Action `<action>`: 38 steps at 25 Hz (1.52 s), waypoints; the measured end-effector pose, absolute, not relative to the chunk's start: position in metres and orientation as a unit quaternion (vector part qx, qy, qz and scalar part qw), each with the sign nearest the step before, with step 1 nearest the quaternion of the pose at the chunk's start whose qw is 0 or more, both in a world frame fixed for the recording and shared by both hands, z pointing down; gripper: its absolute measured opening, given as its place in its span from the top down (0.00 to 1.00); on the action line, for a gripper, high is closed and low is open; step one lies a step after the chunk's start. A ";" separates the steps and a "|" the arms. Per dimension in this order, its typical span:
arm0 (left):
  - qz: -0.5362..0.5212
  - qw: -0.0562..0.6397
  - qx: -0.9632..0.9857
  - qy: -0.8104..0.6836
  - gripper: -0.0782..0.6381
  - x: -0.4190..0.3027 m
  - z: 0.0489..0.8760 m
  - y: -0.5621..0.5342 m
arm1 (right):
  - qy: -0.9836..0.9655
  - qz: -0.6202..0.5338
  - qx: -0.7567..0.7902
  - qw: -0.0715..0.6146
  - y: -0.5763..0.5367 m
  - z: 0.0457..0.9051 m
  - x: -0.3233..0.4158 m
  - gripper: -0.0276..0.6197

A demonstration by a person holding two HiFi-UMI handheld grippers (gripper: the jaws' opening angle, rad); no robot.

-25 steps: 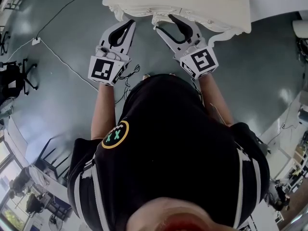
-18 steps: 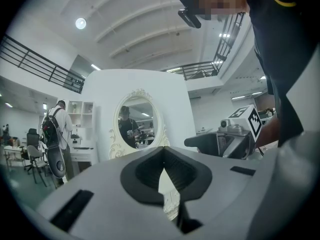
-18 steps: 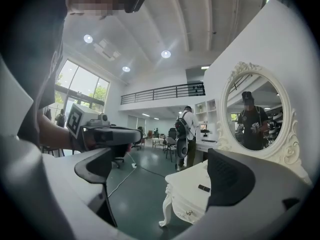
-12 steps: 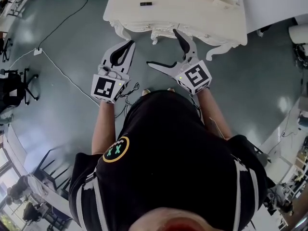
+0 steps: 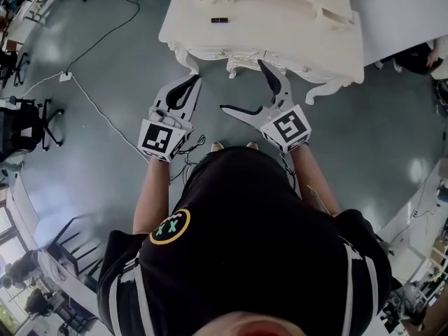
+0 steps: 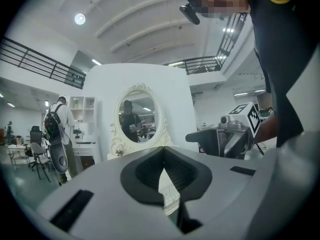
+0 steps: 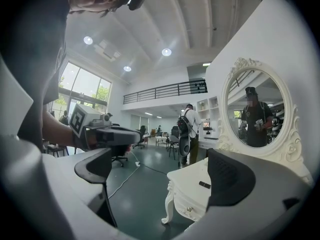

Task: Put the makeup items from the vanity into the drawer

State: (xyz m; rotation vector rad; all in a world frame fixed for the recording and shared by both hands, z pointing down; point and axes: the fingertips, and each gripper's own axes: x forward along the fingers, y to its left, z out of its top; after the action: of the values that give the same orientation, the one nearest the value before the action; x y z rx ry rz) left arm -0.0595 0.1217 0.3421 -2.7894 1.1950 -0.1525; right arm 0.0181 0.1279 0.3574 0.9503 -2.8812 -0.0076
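A small black makeup item (image 5: 219, 20) (image 7: 204, 185) lies on top of the white vanity (image 5: 280, 26) (image 7: 186, 191), left of its middle. The vanity's front, with small knobs (image 7: 187, 209), looks closed. My left gripper (image 5: 191, 81) (image 6: 162, 156) hovers over the floor just short of the vanity's front edge, shut with nothing between its jaws. Beside it, my right gripper (image 5: 241, 85) (image 7: 162, 171) stands open wide and empty, with one fingertip (image 5: 261, 64) close under the vanity's edge. The oval mirror (image 6: 137, 116) (image 7: 255, 111) stands at the back of the vanity.
Grey-green floor lies under both grippers. A white cable (image 5: 91, 89) runs across it at the left, near an office chair (image 5: 28, 117). A person with a backpack (image 7: 187, 129) stands beyond the vanity. The vanity's curved legs (image 7: 167, 206) reach down to the floor.
My right gripper's jaws have swung from nearly closed to wide apart. Both grippers have drawn back a little from the vanity's front edge. The left jaws stayed together.
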 end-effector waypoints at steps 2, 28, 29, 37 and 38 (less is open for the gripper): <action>-0.054 0.050 -0.915 0.398 0.86 -0.056 0.342 0.121 | -0.950 -0.004 0.307 0.052 0.127 0.357 0.023 0.03; -0.050 0.035 -0.911 0.408 0.86 -0.038 0.368 0.005 | -0.955 -0.015 0.291 0.048 0.014 0.380 0.023 0.03; -0.052 0.038 -0.913 0.403 0.86 -0.042 0.369 -0.008 | -0.954 -0.013 0.294 0.050 0.002 0.382 0.020 0.03; -0.061 0.031 -0.921 0.383 0.86 -0.080 0.392 -0.091 | -0.943 0.007 0.321 0.091 -0.080 0.400 -0.005 0.03; -0.057 0.028 -0.922 0.381 0.86 -0.082 0.391 -0.100 | -0.941 0.009 0.324 0.093 -0.089 0.401 -0.009 0.03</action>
State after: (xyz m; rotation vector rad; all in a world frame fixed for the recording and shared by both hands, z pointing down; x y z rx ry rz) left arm -0.0823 -0.1002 0.3906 -2.8470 1.1754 -0.1748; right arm -0.0088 -0.0894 0.4011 0.9606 -2.7940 0.0281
